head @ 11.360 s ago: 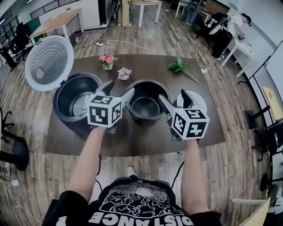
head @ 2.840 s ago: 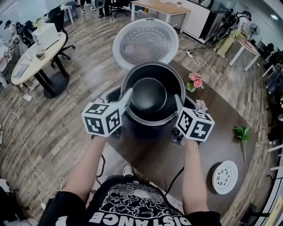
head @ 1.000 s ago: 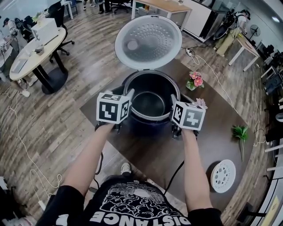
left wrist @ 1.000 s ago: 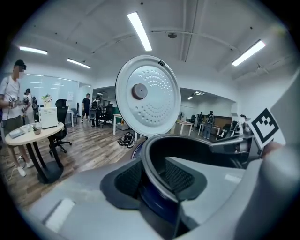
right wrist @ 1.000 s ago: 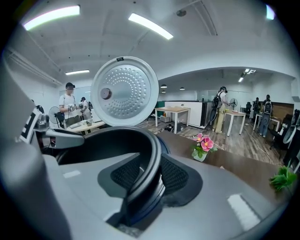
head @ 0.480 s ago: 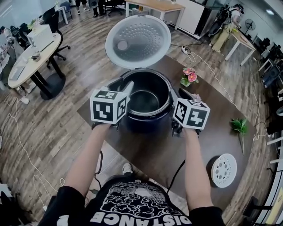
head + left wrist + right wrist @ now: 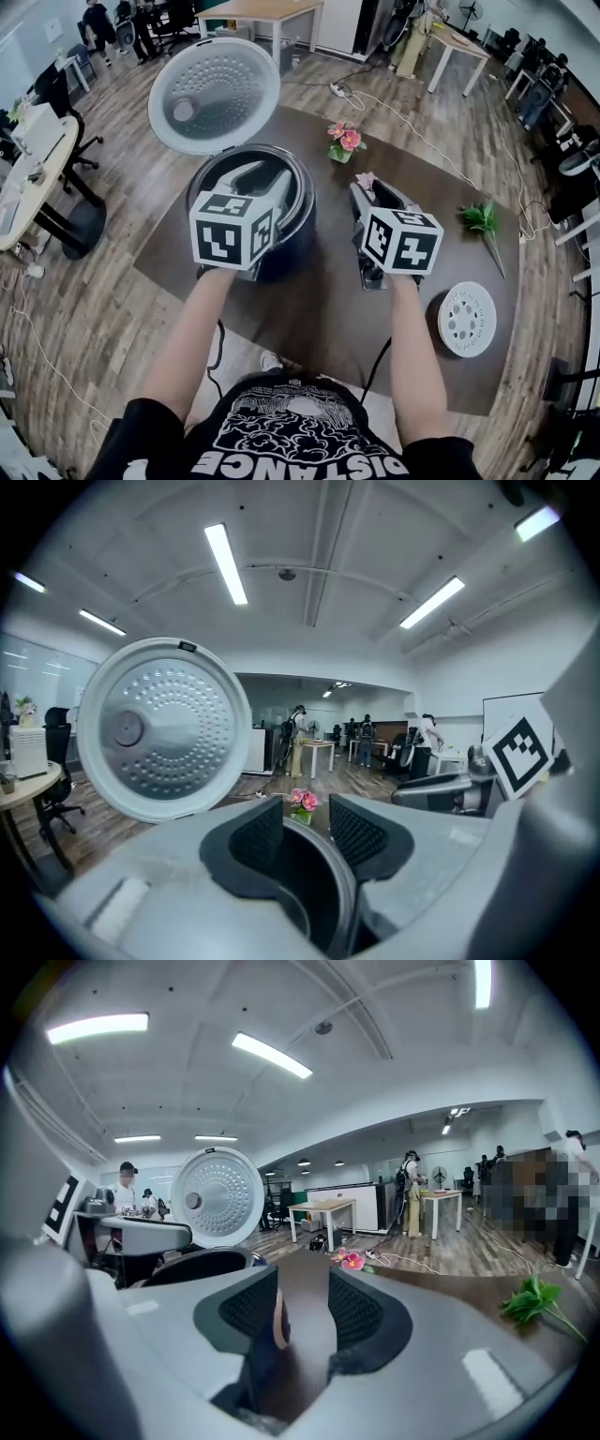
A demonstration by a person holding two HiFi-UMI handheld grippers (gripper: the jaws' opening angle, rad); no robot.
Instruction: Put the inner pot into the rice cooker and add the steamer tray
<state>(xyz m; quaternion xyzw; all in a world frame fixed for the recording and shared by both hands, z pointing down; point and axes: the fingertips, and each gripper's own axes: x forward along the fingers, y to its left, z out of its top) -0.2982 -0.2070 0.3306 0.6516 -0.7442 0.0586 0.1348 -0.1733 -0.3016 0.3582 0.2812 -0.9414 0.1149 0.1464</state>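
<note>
Left tongs [image 7: 261, 180], right tongs [image 7: 375, 195]: held spread, nothing pinched.
Inner pot [image 7: 298, 192]: seated in rice cooker [image 7: 281, 253], upper left.
Steamer tray [image 7: 466, 319]: laid on table [image 7: 319, 309], lower right.
Hazard: the thin tray could be dropped if pinched shallowly.

The inner pot [image 7: 296, 187], formerly on the table [image 7: 319, 309] beside the rice cooker [image 7: 292, 246], is now seated inside it. Both grippers have left its rim. The left gripper [image 7: 262, 174] has risen above the cooker opening, jaws apart. The right gripper [image 7: 368, 190] has withdrawn rightward over the table's middle. Its jaws have just been opening, with nothing held between them.
</note>
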